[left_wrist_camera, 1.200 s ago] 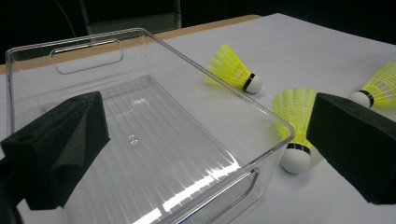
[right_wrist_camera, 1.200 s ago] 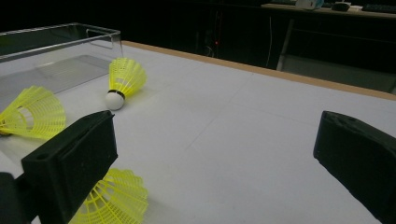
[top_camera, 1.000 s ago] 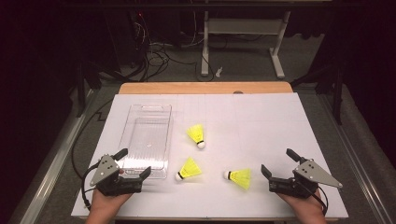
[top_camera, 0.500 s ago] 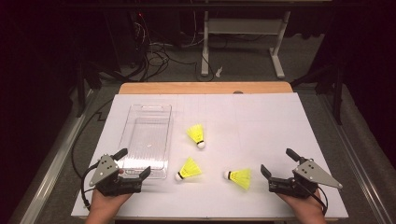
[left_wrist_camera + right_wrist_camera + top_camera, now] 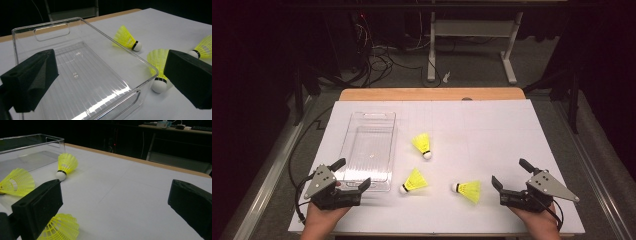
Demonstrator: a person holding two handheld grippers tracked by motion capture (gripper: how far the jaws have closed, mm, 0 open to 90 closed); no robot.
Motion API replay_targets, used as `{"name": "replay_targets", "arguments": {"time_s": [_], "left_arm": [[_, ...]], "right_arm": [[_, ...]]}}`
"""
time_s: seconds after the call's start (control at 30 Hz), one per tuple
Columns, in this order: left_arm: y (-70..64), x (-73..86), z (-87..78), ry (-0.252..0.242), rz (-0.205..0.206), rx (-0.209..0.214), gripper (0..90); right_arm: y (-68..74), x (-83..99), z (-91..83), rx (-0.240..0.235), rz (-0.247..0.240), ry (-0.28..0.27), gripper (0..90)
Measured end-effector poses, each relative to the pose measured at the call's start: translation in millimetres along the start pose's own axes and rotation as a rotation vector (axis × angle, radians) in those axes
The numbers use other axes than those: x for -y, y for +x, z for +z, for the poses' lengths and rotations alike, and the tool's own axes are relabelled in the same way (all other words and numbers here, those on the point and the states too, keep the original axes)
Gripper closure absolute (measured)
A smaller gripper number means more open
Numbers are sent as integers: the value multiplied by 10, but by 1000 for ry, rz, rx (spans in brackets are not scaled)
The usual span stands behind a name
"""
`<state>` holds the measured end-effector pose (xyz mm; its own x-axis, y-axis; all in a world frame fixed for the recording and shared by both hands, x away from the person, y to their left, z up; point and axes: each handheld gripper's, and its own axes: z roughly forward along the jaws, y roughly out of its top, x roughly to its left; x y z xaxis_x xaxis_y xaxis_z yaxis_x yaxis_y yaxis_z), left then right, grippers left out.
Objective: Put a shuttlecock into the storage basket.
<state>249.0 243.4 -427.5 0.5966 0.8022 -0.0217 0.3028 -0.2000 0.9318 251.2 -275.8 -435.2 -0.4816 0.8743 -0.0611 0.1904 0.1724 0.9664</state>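
Three yellow shuttlecocks lie on the white table top: one in the middle [image 5: 422, 144], one just right of the tray's near corner [image 5: 412, 181], and one toward the right [image 5: 468, 190]. A clear plastic tray [image 5: 373, 115] stands empty at the left. My left gripper [image 5: 353, 173] rests open at the tray's near end; its own view has the tray [image 5: 85, 21] between the jaws and a shuttlecock [image 5: 157, 65] by the right jaw. My right gripper [image 5: 510, 172] is open near the front right, a short way right of the nearest shuttlecock [image 5: 61, 228]. Neither holds anything.
The white sheet ends at a wooden table edge [image 5: 432, 94] at the back. Beyond it are a dark floor with cables [image 5: 382, 55] and a desk frame [image 5: 472, 35]. A metal rail [image 5: 272, 165] runs along the left side.
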Motion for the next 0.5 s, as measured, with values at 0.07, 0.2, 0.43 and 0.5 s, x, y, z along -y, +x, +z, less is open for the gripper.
{"name": "replay_targets", "arguments": {"time_s": [0.07, 0.2, 0.43, 0.5], "left_arm": [[16, -6, -15, -3, -5, -10, 7], [61, -22, -62, -1, -12, -18, 7], [169, -6, -138, -7, -44, -35, 5], [188, -4, -153, -5, -44, -39, 4]], "right_arm": [[-2, 4, 11, 1, 0, 6, 0], [-4, 4, 18, 3, 1, 16, 0], [-3, -5, 11, 4, 2, 10, 0], [-2, -3, 14, 5, 1, 11, 0]]}}
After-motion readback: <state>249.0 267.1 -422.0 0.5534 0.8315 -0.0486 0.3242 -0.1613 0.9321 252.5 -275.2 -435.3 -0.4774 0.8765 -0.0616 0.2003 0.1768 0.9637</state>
